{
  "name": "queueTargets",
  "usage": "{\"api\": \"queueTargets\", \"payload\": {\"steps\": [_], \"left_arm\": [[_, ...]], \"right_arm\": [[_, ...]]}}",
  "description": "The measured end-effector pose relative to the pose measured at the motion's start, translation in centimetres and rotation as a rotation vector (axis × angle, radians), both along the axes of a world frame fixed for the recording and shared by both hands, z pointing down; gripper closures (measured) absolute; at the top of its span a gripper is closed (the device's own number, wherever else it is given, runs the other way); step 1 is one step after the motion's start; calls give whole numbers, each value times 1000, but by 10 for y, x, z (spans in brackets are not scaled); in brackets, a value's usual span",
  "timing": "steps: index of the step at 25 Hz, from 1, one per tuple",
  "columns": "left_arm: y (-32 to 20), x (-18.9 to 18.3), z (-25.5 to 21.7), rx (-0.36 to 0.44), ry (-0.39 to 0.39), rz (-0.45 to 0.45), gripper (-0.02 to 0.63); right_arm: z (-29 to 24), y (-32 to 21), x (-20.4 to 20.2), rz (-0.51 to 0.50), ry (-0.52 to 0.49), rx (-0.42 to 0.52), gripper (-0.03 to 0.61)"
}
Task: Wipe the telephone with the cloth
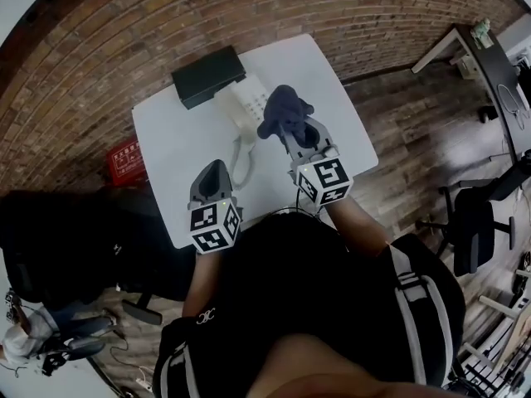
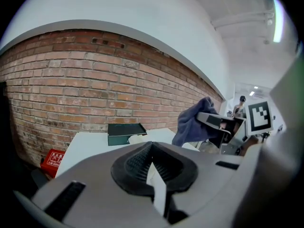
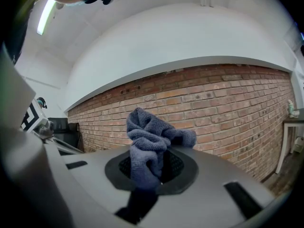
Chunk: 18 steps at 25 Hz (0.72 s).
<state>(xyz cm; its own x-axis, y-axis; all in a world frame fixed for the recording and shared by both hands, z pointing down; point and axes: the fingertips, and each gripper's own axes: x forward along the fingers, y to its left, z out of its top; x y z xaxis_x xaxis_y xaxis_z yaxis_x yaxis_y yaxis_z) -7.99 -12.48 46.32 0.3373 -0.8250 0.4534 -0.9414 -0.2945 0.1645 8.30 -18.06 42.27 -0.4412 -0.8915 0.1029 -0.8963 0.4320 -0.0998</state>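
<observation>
Right gripper jaws clamp a crumpled blue-grey terry cloth. Left gripper jaws together, empty; white corded telephone just ahead of it.

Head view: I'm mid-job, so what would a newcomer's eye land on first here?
First, the dark blue cloth bunched in the right gripper, raised by the white telephone towards the far edge of the white table. Next, the dark box at the table's far edge, against the brick wall.
</observation>
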Motion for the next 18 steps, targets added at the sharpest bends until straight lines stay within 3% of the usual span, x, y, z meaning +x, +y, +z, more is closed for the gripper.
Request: {"api": "queueTargets", "payload": {"steps": [6,18], "left_arm": [[-16,-2,8,-26,-26,-74,614],[-18,-52,13,-24,-17,-228,614]], "right_arm": [[14,-40,4,-60,3,-25,543],[28,-90,-36,-147,15,-38,543]]}}
